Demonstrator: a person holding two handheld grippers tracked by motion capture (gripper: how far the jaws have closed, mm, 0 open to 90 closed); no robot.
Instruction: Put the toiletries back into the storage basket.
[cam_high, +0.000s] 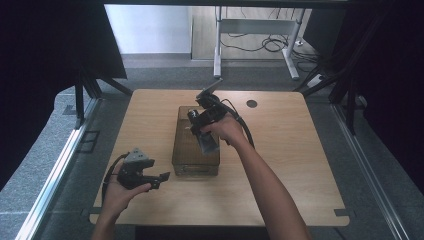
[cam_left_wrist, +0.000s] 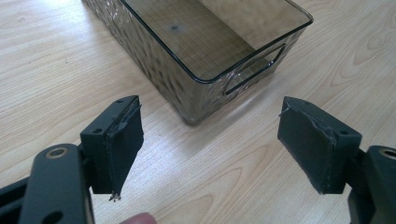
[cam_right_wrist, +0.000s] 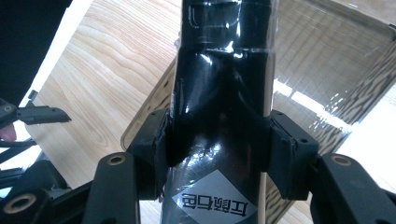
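While the wooden counter (cam_high: 295, 165) carries little else, a smoky see-through bin (cam_high: 195, 150) with a dimpled wall and cut-out handles sits at its centre. From the left gripper view the part of the bin's floor that shows looks bare; nothing lies in it that I can see.

Above the bin, toward its twelve o'clock end, the right gripper (cam_high: 204, 131) holds a black glossy package (cam_right_wrist: 219, 107), a dark thing sealed in clear film with a white diamond label. Its pads press both flanks of the package at the waist, so the jaws stand fairly wide but clamped on it. The package hangs over the bin's open top, not yet set down.

Judging by the shine, the film is slick and crinkly and may slide between the pads; the thing inside looks stiff and probably of modest weight. The waist, where it narrows, seems the best place to hold, since the shoulders above would stop a slip.

At about seven o'clock from the bin, the left gripper (cam_high: 150, 176) hovers near the counter's edge, jaws spread wide with nothing between them, pointed at the bin's near corner.
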